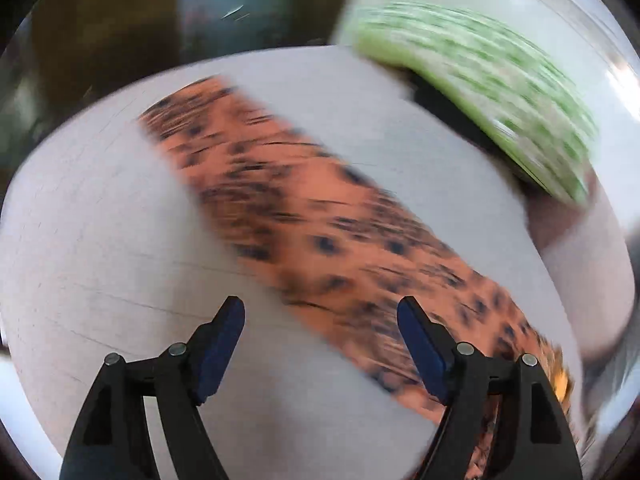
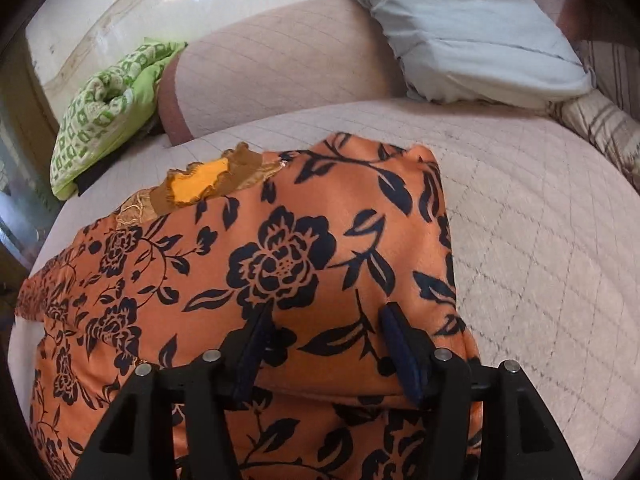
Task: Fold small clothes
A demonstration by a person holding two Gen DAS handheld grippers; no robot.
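- Orange cloth with black flowers (image 2: 304,264) lay on the quilted bed (image 2: 540,240), folded over, its folded edge toward the pillow (image 2: 472,28).
- Right claw (image 2: 324,312) stood over the top layer, jaws apart, nothing pinched.
- Left claw (image 1: 320,308) hung clear above bare quilt, jaws wide and empty, beside the blurred strip of cloth.
- Looked like the release after one fold; probably called next for a fresh pinch on an edge and another fold across.
- Open quilt right of the cloth; green patterned bundle (image 2: 108,120) crowded the left.
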